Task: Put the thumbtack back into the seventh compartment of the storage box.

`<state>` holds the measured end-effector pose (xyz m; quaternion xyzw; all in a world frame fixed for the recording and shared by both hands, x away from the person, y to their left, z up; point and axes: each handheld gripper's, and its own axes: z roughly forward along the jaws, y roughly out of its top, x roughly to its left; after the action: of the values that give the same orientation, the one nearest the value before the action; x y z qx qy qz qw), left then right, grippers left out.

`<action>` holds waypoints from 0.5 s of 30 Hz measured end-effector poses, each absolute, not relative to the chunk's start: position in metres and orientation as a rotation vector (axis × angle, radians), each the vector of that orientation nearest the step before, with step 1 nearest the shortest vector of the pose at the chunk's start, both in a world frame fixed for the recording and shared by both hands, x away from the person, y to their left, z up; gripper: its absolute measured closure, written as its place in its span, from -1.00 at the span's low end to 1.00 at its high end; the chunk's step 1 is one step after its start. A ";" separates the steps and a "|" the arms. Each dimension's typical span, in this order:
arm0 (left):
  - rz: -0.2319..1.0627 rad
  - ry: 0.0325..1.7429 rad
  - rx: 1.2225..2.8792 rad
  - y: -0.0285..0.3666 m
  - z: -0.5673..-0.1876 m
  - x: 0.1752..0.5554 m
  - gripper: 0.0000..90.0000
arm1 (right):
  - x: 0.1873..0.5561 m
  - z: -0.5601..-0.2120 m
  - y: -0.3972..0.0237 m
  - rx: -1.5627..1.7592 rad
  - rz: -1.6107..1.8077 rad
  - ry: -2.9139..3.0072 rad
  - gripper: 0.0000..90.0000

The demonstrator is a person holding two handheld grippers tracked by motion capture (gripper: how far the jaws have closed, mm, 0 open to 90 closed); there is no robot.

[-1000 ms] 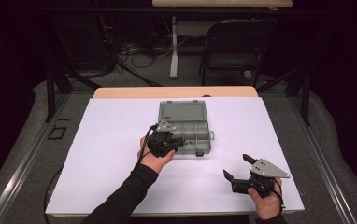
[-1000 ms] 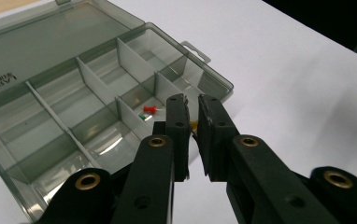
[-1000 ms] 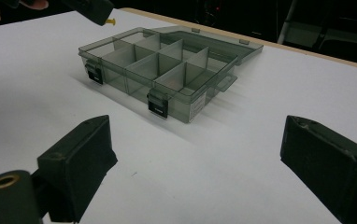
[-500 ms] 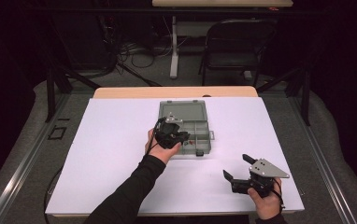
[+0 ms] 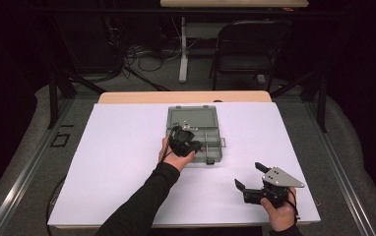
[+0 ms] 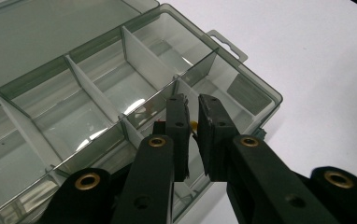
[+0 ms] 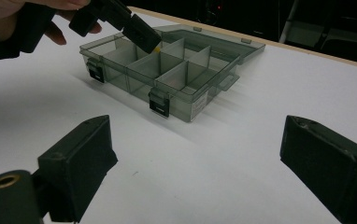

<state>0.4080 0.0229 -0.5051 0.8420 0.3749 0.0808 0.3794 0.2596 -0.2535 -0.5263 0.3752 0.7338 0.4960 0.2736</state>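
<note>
A person seated at a white table reaches the left arm forward, black sleeve stretched diagonally up the tabletop, and holds the left gripper tipped down over the near row of an open smoke-grey compartment box. Its jaws are drawn nearly together, pinching a small yellow piece that peeks out between the pads; what the piece is cannot be made out. Seen from the right gripper view, the left gripper's black tip hangs just above a divider of the box, the yellow speck at its end, with the bare hand curled around the body behind it. The box sits at the middle of the table toward its far side, its lid laid flat open away from the person and two latches on the near wall. The right hand rests at the table's near right corner, well apart from the box, gripping the right gripper, which is angled toward the box with its jaws spread wide and nothing between them, the grey three-cornered plate on top.
</note>
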 end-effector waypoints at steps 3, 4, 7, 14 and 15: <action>0.204 0.958 2.158 0.022 -0.507 0.409 0.85 | 0.259 -0.526 -0.254 1.008 1.332 1.974 -0.79; 0.210 0.958 2.158 0.021 -0.508 0.409 0.85 | 0.259 -0.526 -0.254 1.008 1.332 1.974 -0.79; 0.206 0.965 2.154 0.021 -0.509 0.410 0.85 | 0.260 -0.526 -0.254 1.009 1.332 1.975 -0.79; 0.201 0.972 2.168 0.020 -0.512 0.411 0.84 | 0.260 -0.526 -0.253 1.003 1.331 1.980 -0.79; 0.200 0.974 2.166 0.020 -0.512 0.411 0.84 | 0.260 -0.526 -0.253 1.003 1.332 1.980 -0.79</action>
<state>0.4114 0.0202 -0.5121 0.8442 0.3797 0.0780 0.3702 0.2596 -0.2533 -0.5264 0.3728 0.7357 0.4950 0.2732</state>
